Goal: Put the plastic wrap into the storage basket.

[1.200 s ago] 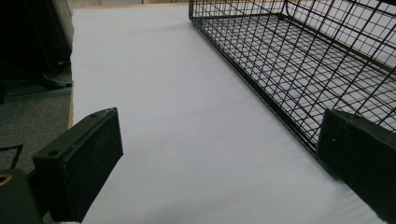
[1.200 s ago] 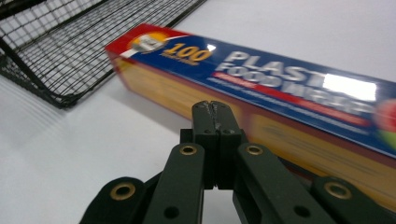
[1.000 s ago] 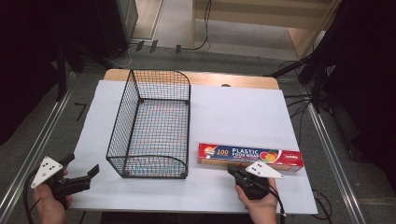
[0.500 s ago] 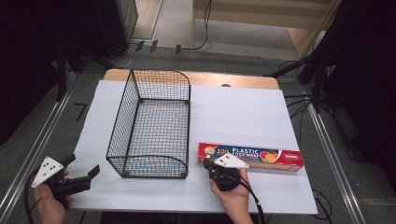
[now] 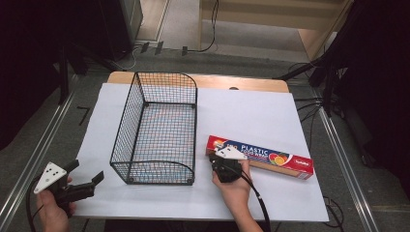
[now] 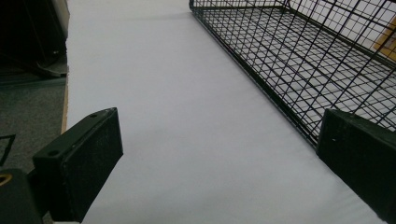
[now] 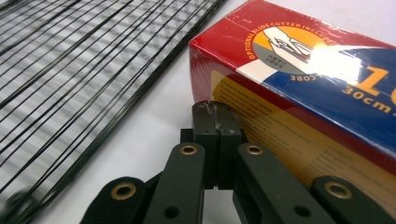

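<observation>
Early stage, by the look of it: plastic wrap box [image 5: 263, 157] not yet lifted, lying flat on the white-covered table [image 5: 251, 116] just right of the wire basket [image 5: 157, 130], long side running away to the right. Right hand-held gripper [image 5: 223, 164] down at the box's near-left end, jaws pressed together with nothing between them, tips at or very near the lower edge of the box's side face [image 7: 289, 140]; whether actually touching, hard to tell. Left hand-held gripper [image 5: 80, 186] held over the table's near-left corner, jaws spread wide, nothing between them, basket wall [image 6: 299, 70] just ahead to its right. Probably left to do: nudging or gripping the box, then perhaps moving it into the basket, which stands empty. Box: long rectangular carton, glossy printed card in red, blue and yellow, sharp corners, bright glare on top. Basket: thin black wire grid, open top, rounded corners at the near end, rigid. Table cover: smooth, matt, white.
</observation>
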Demonstrator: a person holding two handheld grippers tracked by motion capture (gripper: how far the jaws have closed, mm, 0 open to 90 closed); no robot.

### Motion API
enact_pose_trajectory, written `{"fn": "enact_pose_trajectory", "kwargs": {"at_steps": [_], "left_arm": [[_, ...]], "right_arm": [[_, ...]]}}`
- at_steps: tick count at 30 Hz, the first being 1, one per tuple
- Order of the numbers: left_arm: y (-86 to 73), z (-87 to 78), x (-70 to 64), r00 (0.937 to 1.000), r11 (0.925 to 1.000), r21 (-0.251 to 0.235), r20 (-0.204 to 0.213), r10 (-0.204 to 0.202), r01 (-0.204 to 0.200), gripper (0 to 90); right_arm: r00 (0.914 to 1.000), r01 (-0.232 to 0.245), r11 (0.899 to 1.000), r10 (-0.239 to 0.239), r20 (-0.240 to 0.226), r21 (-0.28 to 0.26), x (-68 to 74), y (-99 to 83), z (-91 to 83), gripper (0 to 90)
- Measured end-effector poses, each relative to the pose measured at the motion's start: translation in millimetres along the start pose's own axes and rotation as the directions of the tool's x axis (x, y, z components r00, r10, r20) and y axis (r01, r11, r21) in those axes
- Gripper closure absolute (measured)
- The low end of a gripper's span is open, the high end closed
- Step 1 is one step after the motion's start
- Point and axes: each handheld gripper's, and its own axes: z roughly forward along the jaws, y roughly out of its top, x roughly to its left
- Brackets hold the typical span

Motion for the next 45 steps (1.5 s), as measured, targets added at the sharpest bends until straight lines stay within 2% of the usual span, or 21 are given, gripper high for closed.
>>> {"fn": "enact_pose_trajectory", "kwargs": {"at_steps": [7,13,16,18,20,21,23,24,25,27,29,30,31,32,34,36,37,39,43,45], "left_arm": [[-0.4,-0.3,-0.1,1.0,1.0,-0.002,0.001,-0.003,0.003,0.9],[-0.4,-0.9,0.6,1.0,1.0,-0.006,0.004,-0.006,0.006,0.9],[-0.5,-1.1,1.0,1.0,0.9999,-0.007,0.005,-0.008,0.008,0.9],[-0.5,-0.9,1.1,1.0,0.9999,-0.007,0.004,-0.007,0.007,0.9],[-0.4,-0.7,0.8,1.0,0.9999,-0.007,0.004,-0.008,0.008,0.9],[-0.4,-0.6,0.6,1.0,1.0,-0.007,0.004,-0.005,0.005,0.9],[-0.4,-0.3,0.0,1.0,1.0,-0.006,0.003,-0.004,0.004,0.9],[-0.3,-0.3,-0.2,1.0,1.0,-0.006,0.004,-0.002,0.002,0.9],[-0.2,-0.4,-0.3,1.0,1.0,-0.002,0.003,0.001,-0.001,0.9],[-0.1,0.1,-0.6,1.0,1.0,-0.002,0.001,0.001,-0.001,0.9],[-0.1,0.5,-1.1,1.0,1.0,-0.001,-0.002,0.002,-0.002,0.9],[-0.1,0.5,-1.1,1.0,1.0,-0.001,-0.002,0.002,-0.002,0.9],[-0.1,0.5,-1.6,1.0,1.0,0.003,-0.002,0.005,-0.005,0.9],[-0.2,0.6,-1.7,1.0,1.0,0.002,-0.001,0.006,-0.006,0.9],[-0.2,0.6,-1.8,1.0,1.0,0.003,-0.001,0.006,-0.006,0.9],[-0.4,0.5,-1.4,1.0,1.0,0.002,0.0,0.005,-0.005,0.9],[-0.4,0.5,-1.3,1.0,1.0,0.002,0.0,0.005,-0.005,0.9],[-0.4,0.4,-1.3,1.0,1.0,0.003,0.001,0.005,-0.005,0.9],[-0.4,0.4,-1.2,1.0,1.0,0.003,0.001,0.005,-0.005,0.9],[-0.5,0.6,-1.4,1.0,1.0,0.002,0.0,0.005,-0.005,0.9]], "right_arm": [[0.9964,-0.031,0.999,0.032,0.079,-0.012,-14.3,19.1,21.5,90.0],[0.9914,-0.047,0.999,0.048,0.122,-0.009,-27.3,31.1,33.8,90.0],[0.9947,-0.044,0.999,0.044,0.093,-0.002,-33.6,33.5,35.1,90.0],[0.9976,-0.019,1.0,0.018,0.066,0.003,-35.6,33.1,33.3,90.0],[0.9998,0.004,1.0,-0.004,0.017,0.005,-39.2,32.9,29.1,90.0],[0.9994,0.033,0.999,-0.033,0.002,-0.002,-41.3,32.6,26.3,85.5],[0.9942,0.104,0.994,-0.105,-0.023,-0.046,-46.1,31.4,22.4,73.2],[0.9925,0.113,0.993,-0.115,-0.043,-0.043,-48.3,31.4,20.5,67.6],[0.9905,0.105,0.994,-0.108,-0.085,-0.036,-52.0,31.5,17.4,63.4],[0.9875,0.101,0.994,-0.105,-0.117,-0.035,-55.3,31.5,11.4,59.1],[0.9853,0.1,0.994,-0.104,-0.135,-0.036,-58.0,32.8,3.3,52.5],[0.9853,0.1,0.994,-0.104,-0.135,-0.036,-58.0,32.8,3.3,52.5],[0.9776,0.102,0.994,-0.109,-0.18,-0.048,-61.8,32.9,-3.8,51.6],[0.9741,0.109,0.992,-0.12,-0.192,-0.067,-64.2,32.7,-7.5,47.8],[0.9743,0.099,0.992,-0.114,-0.194,-0.083,-68.7,33.5,-13.7,39.7],[0.9693,0.103,0.991,-0.12,-0.214,-0.088,-74.0,34.4,-18.3,32.0],[0.964,0.11,0.989,-0.13,-0.232,-0.097,-76.4,34.6,-20.4,28.0],[0.9629,0.127,0.987,-0.146,-0.227,-0.097,-81.1,36.2,-24.3,24.3],[0.9613,0.14,0.987,-0.156,-0.227,-0.084,-94.1,39.3,-31.2,21.7],[0.967,0.15,0.987,-0.16,-0.198,-0.064,-101.3,40.2,-34.0,24.2]]}}
